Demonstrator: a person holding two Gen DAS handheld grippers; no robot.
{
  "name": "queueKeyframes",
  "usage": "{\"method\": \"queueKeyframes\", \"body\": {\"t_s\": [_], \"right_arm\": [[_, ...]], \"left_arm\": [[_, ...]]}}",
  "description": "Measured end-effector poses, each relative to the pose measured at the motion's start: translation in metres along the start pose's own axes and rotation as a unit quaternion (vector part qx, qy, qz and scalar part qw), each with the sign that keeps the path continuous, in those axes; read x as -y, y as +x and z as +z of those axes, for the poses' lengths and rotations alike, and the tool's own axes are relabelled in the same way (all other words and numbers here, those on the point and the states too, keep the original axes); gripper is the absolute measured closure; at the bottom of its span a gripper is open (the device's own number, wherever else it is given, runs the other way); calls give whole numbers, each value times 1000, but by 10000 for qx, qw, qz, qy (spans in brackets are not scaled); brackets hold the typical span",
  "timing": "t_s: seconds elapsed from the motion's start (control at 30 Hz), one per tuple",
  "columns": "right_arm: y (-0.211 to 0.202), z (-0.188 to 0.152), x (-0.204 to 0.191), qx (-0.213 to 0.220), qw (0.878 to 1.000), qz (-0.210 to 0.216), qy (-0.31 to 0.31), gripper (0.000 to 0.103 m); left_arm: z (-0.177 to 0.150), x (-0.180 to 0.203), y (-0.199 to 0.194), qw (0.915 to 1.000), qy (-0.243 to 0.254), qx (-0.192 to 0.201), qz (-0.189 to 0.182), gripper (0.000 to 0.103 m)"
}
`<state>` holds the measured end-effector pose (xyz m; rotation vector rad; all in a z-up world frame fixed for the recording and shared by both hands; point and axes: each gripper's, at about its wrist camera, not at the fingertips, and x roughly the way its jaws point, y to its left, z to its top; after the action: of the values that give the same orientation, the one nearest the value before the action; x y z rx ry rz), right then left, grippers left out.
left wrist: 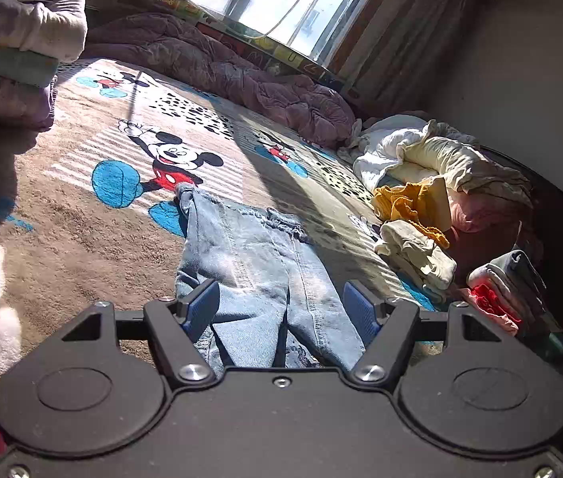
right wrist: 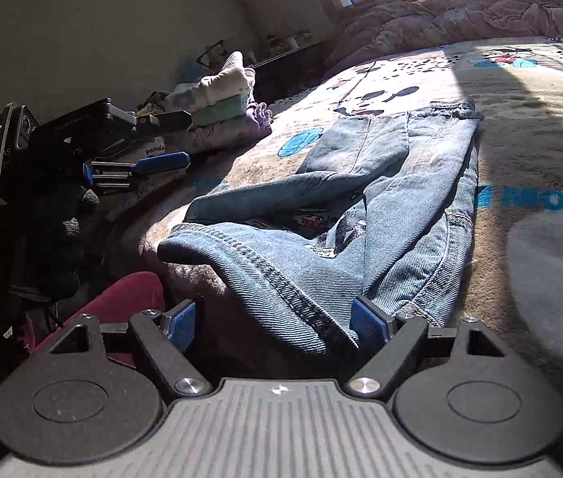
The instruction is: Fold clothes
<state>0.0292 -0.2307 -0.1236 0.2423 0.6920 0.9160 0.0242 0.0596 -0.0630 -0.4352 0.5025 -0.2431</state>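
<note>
Bedside clothes pile [left wrist: 420,215] only in left-wrist view

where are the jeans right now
The jeans lie flat on the cartoon-mouse blanket, straight ahead of both grippers. In the left wrist view they are at centre, left of the yellow garment.

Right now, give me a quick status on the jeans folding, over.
Left tongs open, right tongs open, neither gripping. Jeans lie on the cartoon blanket, legs folded over. Nothing on the jeans; clothes pile off to one side.
</note>
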Motion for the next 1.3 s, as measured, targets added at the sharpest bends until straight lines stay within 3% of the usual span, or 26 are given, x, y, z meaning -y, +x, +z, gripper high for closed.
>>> {"method": "queueKeyframes", "body": {"t_s": [0.13, 0.23, 0.27, 0.33, 0.43, 0.5, 0.67, 0.77, 1.0, 1.3], "right_arm": [[-23, 4, 15, 523, 9974, 173, 474, 23], [-27, 6, 28, 720, 9947, -17, 732, 20], [-24, 6, 29, 638, 9951, -75, 749, 20], [-11, 4, 28, 227, 9975, -237, 620, 20], [13, -5, 19, -570, 9954, -747, 157, 20], [15, -6, 14, -647, 9955, -690, 15, 20], [-16, 8, 34, 239, 9978, -92, 604, 20], [-19, 15, 48, 608, 9937, -250, 907, 20], [22, 32, 99, 472, 9826, -630, 1680, 20], [63, 63, 146, 423, 9739, -472, 2180, 25]], "left_arm": [[-31, 10, 32, 9958, 480, -762, 130, 35], [-62, 6, 56, 9812, 696, -1762, 373, 35], [-69, 5, 57, 9779, 795, -1899, 364, 35], [-69, 6, 51, 9780, 915, -1854, 276, 35], [-55, 0, 38, 9841, 628, -1650, 185, 35], [-45, -5, 32, 9879, 421, -1478, 187, 35], [-27, -23, 30, 9921, -114, -1210, 300, 35], [-19, -37, 42, 9905, -407, -1249, 399, 35], [-6, -74, 85, 9843, -1076, -1333, 413, 35], [22, -103, 138, 9800, -1491, -1305, 198, 35]]}}
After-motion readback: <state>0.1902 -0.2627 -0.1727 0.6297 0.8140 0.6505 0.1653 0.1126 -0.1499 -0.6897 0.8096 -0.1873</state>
